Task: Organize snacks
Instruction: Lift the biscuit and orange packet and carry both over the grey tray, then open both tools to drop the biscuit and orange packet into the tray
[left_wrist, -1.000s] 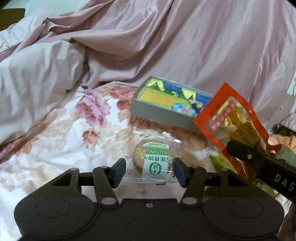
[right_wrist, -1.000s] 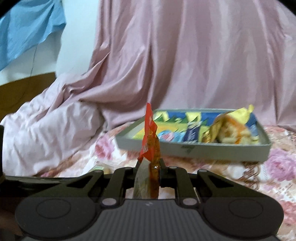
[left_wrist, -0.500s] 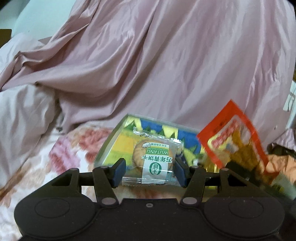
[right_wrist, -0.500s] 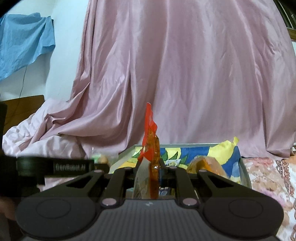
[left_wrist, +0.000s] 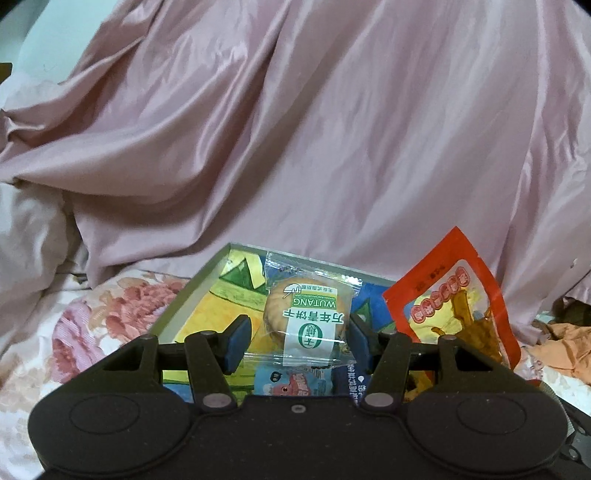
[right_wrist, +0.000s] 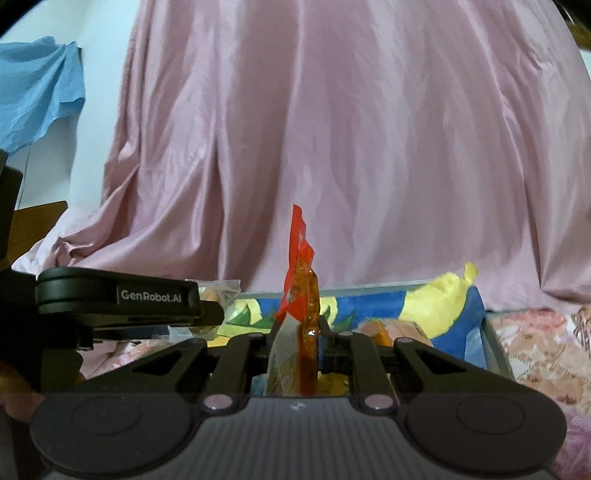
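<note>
A clear-wrapped round cookie packet (left_wrist: 306, 321) with a green label hangs between the fingers of my left gripper (left_wrist: 298, 341), which is shut on it, above the near end of the grey tray (left_wrist: 207, 280). The tray has a colourful lining. My right gripper (right_wrist: 297, 343) is shut on a red snack pouch (right_wrist: 301, 295), held edge-on and upright in front of the tray (right_wrist: 495, 339). In the left wrist view that pouch (left_wrist: 454, 306) stands just right of the cookie packet. The left gripper's arm shows at the left of the right wrist view, with the cookie packet (right_wrist: 218, 291) at its tip.
A pink satin sheet (left_wrist: 332, 147) drapes behind the tray. The tray lies on a floral bedspread (left_wrist: 92, 325). A yellow packet (right_wrist: 443, 295) and an orange packet (right_wrist: 391, 328) lie in the tray. A blue cloth (right_wrist: 33, 92) hangs at the left. Crumpled orange wrapping (left_wrist: 565, 343) lies at the right.
Both grippers have moved forward from above the bedspread to the tray, each carrying its packet. The cookie packet has come up off the bed. The tray now fills the space under the fingers.
</note>
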